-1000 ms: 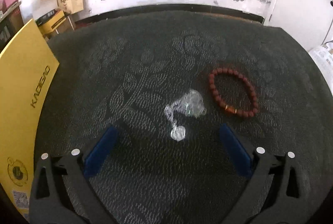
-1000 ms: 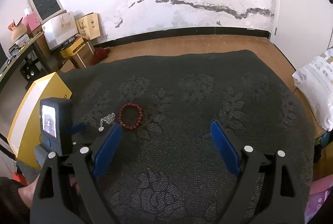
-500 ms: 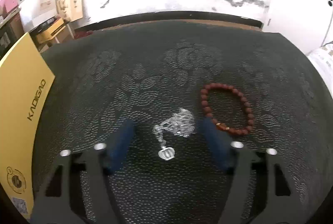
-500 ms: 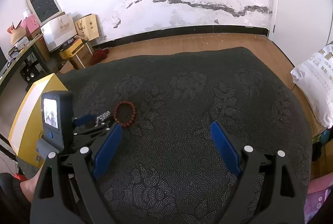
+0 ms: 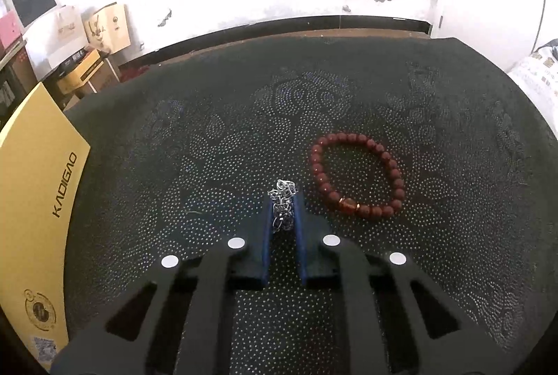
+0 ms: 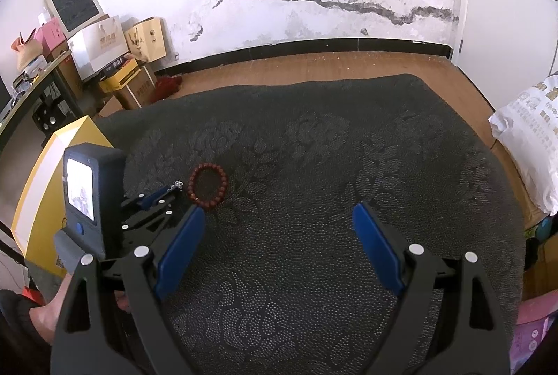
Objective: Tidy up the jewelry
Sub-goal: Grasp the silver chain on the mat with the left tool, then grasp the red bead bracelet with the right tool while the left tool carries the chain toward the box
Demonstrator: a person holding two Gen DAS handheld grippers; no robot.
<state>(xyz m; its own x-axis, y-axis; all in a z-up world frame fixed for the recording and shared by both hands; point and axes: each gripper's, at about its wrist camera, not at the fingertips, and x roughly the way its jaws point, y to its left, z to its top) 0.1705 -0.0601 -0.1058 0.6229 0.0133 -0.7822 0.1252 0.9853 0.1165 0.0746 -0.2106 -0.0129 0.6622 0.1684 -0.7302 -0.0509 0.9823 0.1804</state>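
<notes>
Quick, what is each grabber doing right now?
Left gripper: jaws shut on the silver chain.
Right gripper: jaws open, holding nothing.

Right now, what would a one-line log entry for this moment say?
left gripper: shut on silver chain | right gripper: open, holding nothing | red bead bracelet: on dark cloth, untouched | yellow box: left edge

We see a dark floral-patterned cloth (image 6: 314, 166) filling mid-frame in both views. A yellow box (image 5: 31, 200) printed "KADIGAO" sits at the left edge. Upper left of the right wrist view: a monitor (image 6: 73, 2), a white paper bag (image 6: 99, 47), a brown carton (image 6: 146, 38), 1 pink box (image 6: 52, 33). A white printed sack (image 6: 530, 145) sits at the right edge. A cracked white wall (image 6: 348, 2) and wood floor (image 6: 348, 66) run across the top.
</notes>
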